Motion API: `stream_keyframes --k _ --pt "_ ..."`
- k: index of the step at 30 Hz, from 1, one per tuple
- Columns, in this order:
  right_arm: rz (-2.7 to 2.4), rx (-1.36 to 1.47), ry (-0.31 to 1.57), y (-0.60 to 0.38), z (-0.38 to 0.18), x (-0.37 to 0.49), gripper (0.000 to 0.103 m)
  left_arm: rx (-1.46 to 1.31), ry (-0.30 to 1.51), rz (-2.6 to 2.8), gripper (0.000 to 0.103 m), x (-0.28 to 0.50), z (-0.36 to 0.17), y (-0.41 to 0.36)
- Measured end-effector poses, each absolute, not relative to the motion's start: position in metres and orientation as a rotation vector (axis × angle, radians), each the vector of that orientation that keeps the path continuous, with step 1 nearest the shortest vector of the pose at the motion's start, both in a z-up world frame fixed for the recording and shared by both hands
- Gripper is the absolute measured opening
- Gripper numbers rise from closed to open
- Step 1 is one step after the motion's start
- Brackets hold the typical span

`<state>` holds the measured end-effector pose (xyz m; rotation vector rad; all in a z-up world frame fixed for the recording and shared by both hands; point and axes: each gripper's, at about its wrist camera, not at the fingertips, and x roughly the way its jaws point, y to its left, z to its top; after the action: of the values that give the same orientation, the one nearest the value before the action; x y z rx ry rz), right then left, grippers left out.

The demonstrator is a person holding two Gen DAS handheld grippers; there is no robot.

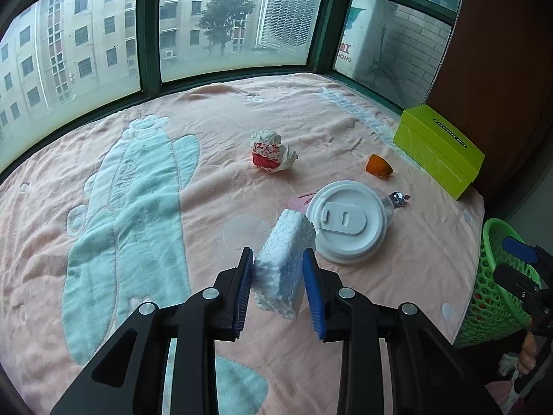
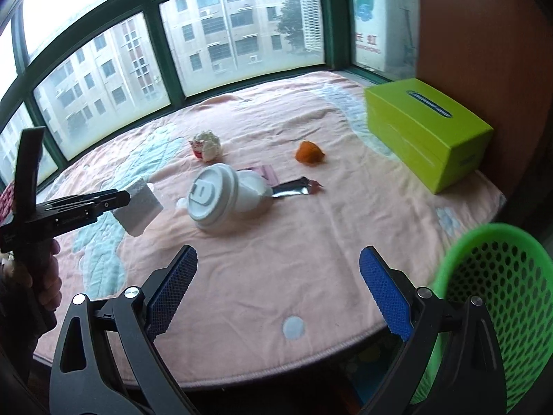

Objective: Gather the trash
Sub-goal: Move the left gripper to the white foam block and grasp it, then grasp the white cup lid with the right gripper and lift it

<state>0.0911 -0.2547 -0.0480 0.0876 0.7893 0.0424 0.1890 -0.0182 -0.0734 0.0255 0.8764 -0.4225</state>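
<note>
My left gripper (image 1: 278,254) is shut on a white foam block (image 1: 285,264) and holds it clear above the pink blanket (image 1: 138,159); the foam block (image 2: 140,205) also shows at the left of the right wrist view. A white cup with a lid (image 1: 347,219) lies on its side just beyond it. Farther off lie a crumpled red-and-white wrapper (image 1: 271,152), an orange peel (image 1: 379,166) and a silver foil wrapper (image 1: 397,199). My right gripper (image 2: 278,259) stands open over the blanket's near edge, nothing between its fingers. A green mesh basket (image 2: 497,297) stands at its right.
A lime-green tissue box (image 2: 425,131) sits at the back right against a brown wall. Green-framed windows (image 1: 148,34) run along the far side of the blanket. A flat pink packet (image 2: 268,173) lies behind the cup. A hand (image 2: 48,276) holds the left gripper.
</note>
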Motion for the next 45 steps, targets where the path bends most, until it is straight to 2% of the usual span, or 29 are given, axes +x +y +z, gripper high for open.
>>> stream_keyframes --k 13,31,34,36,45 --pt "0.165 -0.119 0.833 -0.184 -0.074 0.166 0.094 -0.053 0.868 -0.370 0.029 0.180 -0.066 0.033" --pt "0.104 -0.401 0.886 -0.136 -0.125 0.218 0.094 -0.096 0.898 -0.359 0.029 0.186 -0.078 0.048" --pt "0.084 -0.414 0.895 -0.135 -0.130 0.221 0.091 -0.098 0.903 -0.355 0.029 0.185 -0.080 0.048" --pt "0.072 -0.421 0.891 -0.136 -0.132 0.221 0.086 -0.101 0.906 -0.353 0.029 0.185 -0.081 0.049" --pt "0.094 -0.236 0.882 -0.159 -0.109 0.208 0.083 -0.103 0.895 -0.361 0.029 0.182 -0.076 0.048"
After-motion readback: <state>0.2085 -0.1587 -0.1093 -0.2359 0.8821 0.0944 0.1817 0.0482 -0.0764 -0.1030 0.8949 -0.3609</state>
